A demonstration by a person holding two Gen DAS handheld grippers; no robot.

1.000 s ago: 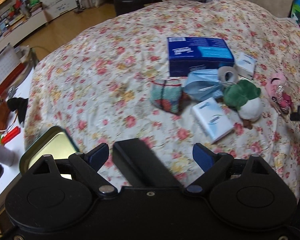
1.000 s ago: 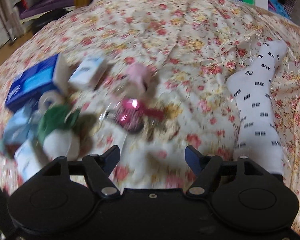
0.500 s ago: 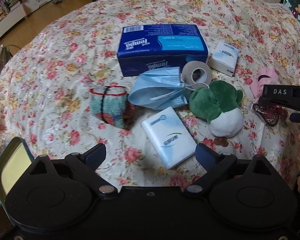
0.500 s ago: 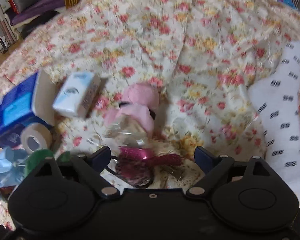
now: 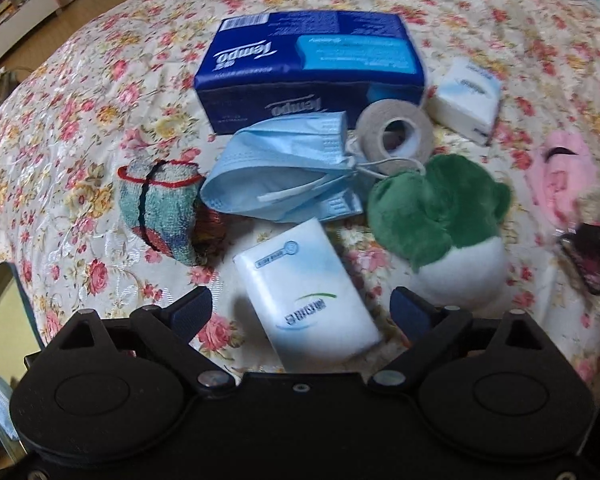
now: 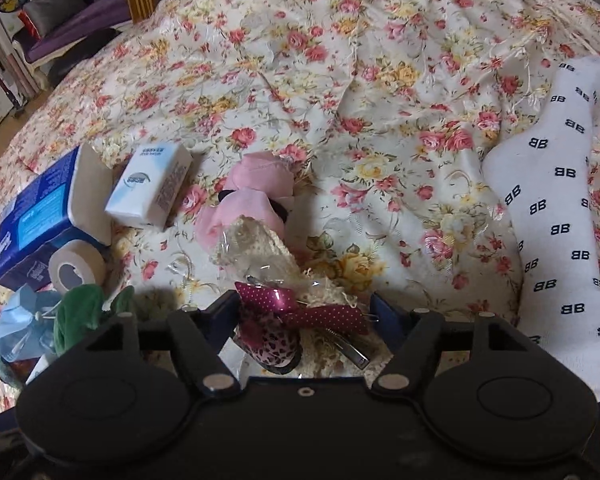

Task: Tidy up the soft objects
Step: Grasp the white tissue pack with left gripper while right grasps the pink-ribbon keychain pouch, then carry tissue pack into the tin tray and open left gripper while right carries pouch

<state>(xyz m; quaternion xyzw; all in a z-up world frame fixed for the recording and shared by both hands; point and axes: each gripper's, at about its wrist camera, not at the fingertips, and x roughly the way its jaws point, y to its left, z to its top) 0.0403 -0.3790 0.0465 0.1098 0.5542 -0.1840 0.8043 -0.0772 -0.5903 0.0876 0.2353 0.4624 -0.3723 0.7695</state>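
Observation:
Soft things lie on a floral bedspread (image 5: 80, 128). My left gripper (image 5: 302, 310) is open, its jaws either side of a white tissue pack (image 5: 306, 300). Beyond it lie a striped sock (image 5: 158, 210), a blue face mask (image 5: 292, 168), a green and white plush (image 5: 448, 228), a tape roll (image 5: 396, 134) and a blue Tempo tissue box (image 5: 312, 68). My right gripper (image 6: 306, 308) is open around a red dotted bow and leopard hair clip (image 6: 288, 320) on a clear bag. A pink plush (image 6: 256, 196) lies just beyond.
A small white tissue pack (image 6: 150, 188) lies beside the blue box (image 6: 32, 216). A white sock with black logos (image 6: 556, 216) lies at the right. A green tin (image 5: 4, 328) sits at the bed's left edge. Room furniture stands beyond the bed.
Both grippers have moved forward and down toward the bed. The left now straddles the white tissue pack. The right now straddles the bow and hair clip.

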